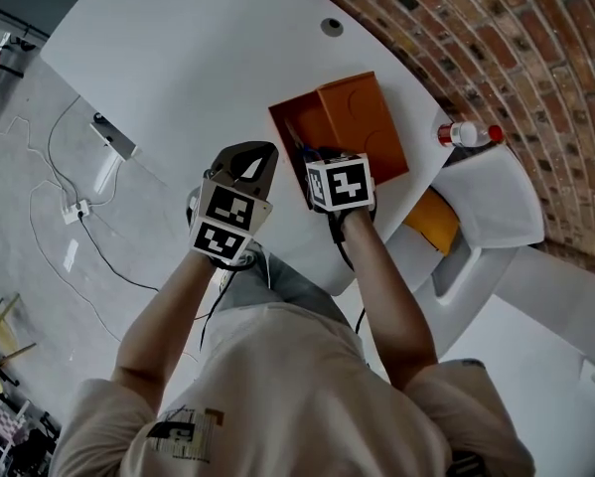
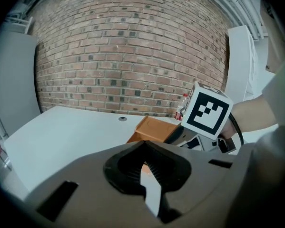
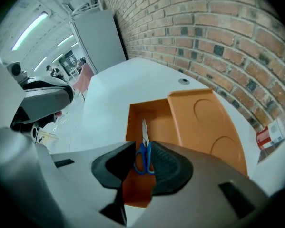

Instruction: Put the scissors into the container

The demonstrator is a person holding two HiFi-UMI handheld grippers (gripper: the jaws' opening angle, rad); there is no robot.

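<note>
An orange container (image 1: 295,125) sits on the white table (image 1: 198,58), its orange lid (image 1: 365,122) covering the right half. Blue-handled scissors (image 3: 143,152) lie flat on the container's floor (image 3: 154,122), blades pointing away from me. My right gripper (image 3: 142,145) hangs above the open half (image 1: 317,162), pointing steeply down; its jaws stand apart and the scissors show through the gap, untouched. Left of the container is my left gripper (image 1: 249,157), over the table. Its jaw tips (image 2: 143,146) meet with nothing between them. The container (image 2: 152,128) shows beyond them.
A small bottle with a red cap (image 1: 468,133) lies at the table's right edge by the brick wall (image 1: 496,48). A white chair (image 1: 491,202) and a yellow object (image 1: 434,222) sit right of my arm. Cables (image 1: 78,207) lie on the floor at left.
</note>
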